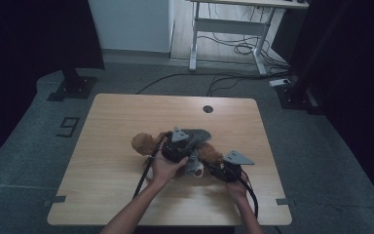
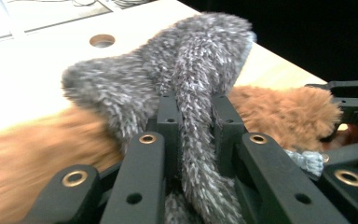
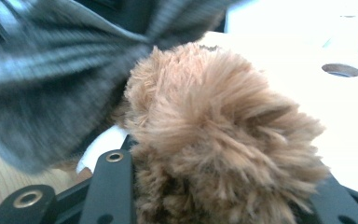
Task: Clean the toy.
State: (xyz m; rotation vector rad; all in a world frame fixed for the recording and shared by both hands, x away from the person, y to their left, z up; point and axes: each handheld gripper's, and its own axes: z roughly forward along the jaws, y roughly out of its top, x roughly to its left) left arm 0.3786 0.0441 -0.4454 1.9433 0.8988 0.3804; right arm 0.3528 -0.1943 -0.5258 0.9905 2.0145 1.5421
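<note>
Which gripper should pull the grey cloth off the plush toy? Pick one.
Left. The left gripper already has its jaws shut on a fold of the grey cloth, so it can pull at once. The right gripper is busy gripping the brown plush toy, steadying it.

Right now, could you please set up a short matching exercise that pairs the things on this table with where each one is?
1. grey knitted cloth
2. brown plush toy
3. round hole
4. table

a. near the table's far edge
b. between the left gripper's jaws
c. under both grippers
d. between the right gripper's jaws

Pairs: 1-b, 2-d, 3-a, 4-c
</note>
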